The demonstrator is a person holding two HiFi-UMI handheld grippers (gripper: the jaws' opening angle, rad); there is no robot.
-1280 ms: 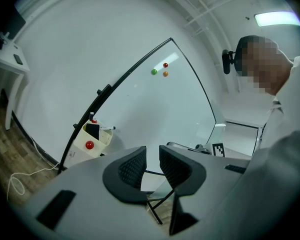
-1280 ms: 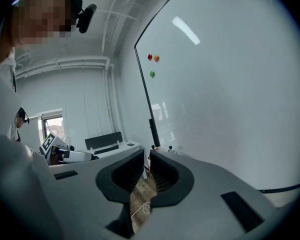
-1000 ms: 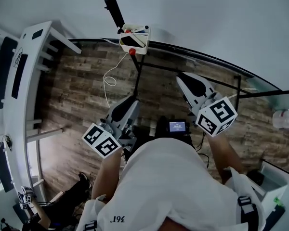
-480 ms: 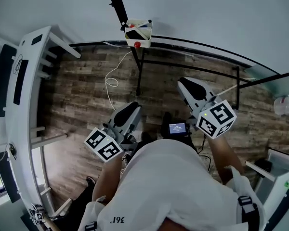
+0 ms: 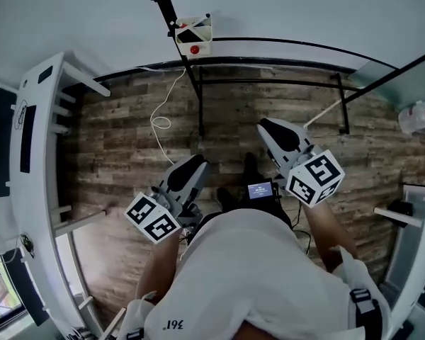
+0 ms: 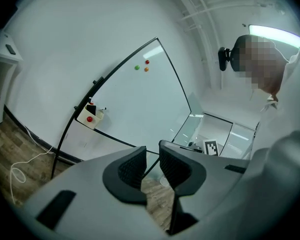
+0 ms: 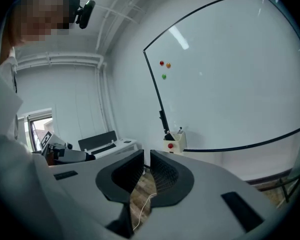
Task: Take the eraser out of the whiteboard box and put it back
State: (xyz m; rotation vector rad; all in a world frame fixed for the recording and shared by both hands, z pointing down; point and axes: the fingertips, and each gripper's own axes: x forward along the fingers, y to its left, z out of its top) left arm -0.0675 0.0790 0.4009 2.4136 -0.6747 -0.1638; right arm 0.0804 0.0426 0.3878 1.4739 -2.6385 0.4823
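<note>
The eraser (image 5: 190, 35) is a small dark block standing in the pale whiteboard box (image 5: 200, 42), which hangs at the lower left corner of the whiteboard (image 5: 283, 9) and carries a round red magnet (image 5: 194, 49) on its front. Both grippers are well apart from it. The left gripper (image 6: 151, 156) has its jaws a little apart, with nothing between them. The right gripper (image 7: 146, 159) shows only a narrow slit between its pads, and that gap is also empty.
</note>
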